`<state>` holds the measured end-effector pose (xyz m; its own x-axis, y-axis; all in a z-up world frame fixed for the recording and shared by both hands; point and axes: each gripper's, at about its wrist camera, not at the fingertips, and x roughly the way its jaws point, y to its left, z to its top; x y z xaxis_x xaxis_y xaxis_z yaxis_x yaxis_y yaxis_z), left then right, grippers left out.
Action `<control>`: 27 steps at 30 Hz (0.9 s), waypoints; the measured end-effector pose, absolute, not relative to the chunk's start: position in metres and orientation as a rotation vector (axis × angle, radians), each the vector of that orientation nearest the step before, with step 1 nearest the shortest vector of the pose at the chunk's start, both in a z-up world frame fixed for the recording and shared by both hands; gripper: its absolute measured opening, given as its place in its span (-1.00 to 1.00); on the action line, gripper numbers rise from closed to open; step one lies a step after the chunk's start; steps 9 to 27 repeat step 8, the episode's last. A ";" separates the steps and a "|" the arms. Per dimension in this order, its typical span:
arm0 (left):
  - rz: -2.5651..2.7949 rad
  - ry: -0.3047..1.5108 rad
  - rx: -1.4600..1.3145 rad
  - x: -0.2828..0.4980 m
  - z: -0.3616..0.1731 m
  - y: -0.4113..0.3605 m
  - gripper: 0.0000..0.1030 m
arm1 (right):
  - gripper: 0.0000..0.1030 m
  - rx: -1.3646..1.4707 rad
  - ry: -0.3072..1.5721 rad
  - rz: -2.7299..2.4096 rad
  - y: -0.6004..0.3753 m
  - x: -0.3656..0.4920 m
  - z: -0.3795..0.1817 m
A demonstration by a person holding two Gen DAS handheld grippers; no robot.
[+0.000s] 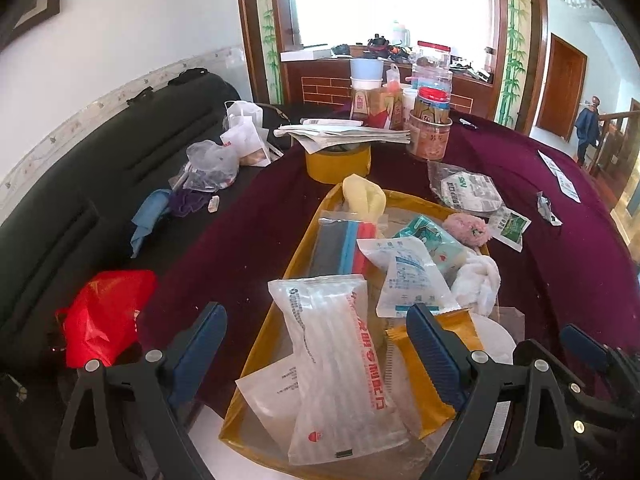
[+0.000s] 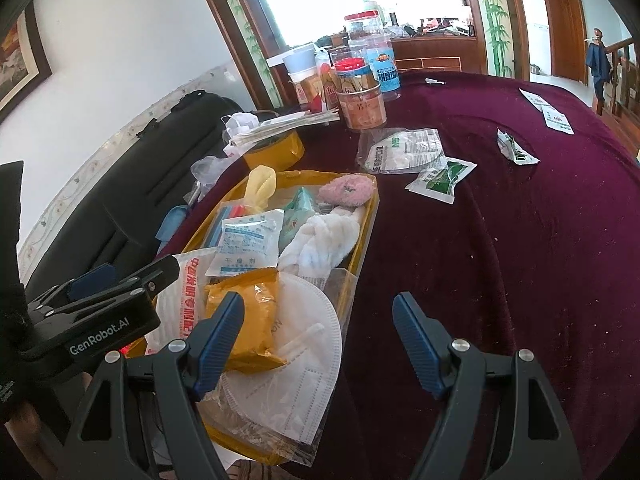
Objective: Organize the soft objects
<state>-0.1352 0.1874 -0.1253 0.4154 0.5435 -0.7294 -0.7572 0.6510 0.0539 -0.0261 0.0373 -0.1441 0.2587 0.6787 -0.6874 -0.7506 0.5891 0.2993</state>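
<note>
Left wrist view has the left gripper spread wide above the yellow tray of soft packets, nothing clamped; its lower edge is cut off; the right gripper gapes empty, hiding part of the white mask.

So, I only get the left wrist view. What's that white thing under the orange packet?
Observer: A white face mask, lying at the near end of the tray.
Operator: And the other gripper?
Observer: The right gripper is open, with nothing between its fingers.
Operator: Where is it?
Observer: Above the tray's right edge, one finger over the mask and the other over the purple cloth.
</note>
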 end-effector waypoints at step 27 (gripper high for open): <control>0.823 0.796 -0.290 -0.132 -0.131 0.187 0.82 | 0.48 -0.106 0.886 0.969 0.041 -0.027 -0.147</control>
